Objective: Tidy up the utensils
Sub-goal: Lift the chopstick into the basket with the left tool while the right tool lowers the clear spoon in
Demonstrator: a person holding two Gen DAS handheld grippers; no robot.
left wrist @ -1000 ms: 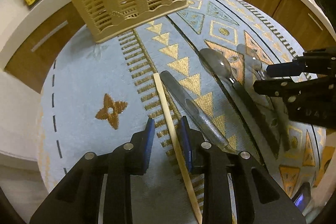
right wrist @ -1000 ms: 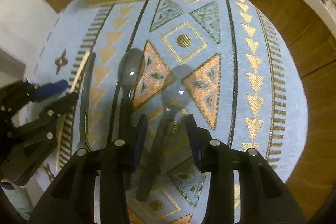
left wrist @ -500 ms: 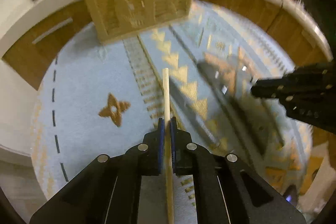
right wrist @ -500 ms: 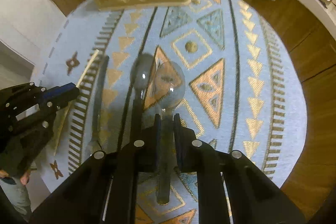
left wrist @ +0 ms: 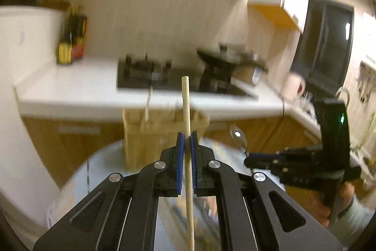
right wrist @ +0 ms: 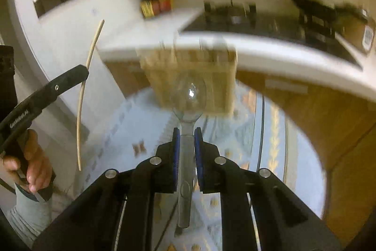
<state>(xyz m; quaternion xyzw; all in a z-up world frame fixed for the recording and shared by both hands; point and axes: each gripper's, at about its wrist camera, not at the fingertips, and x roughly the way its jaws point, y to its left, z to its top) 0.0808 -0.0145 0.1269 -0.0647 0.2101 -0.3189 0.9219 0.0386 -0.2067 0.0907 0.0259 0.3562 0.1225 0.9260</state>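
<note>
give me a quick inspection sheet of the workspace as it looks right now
surface: round table under a pale blue patterned cloth, blurred.
job's things: wooden chopstick and clear spoon, both lifted off the cloth; beige slotted utensil basket at the table's far edge.
clutter: another utensil seems to lie on the cloth, too blurred to name.
grippers: left gripper shut on the chopstick; right gripper shut on the spoon's handle.
cables: dark cord hanging over the counter edge.
surroundings: white counter, gas hob, sauce bottles, wooden cabinet fronts.
</note>
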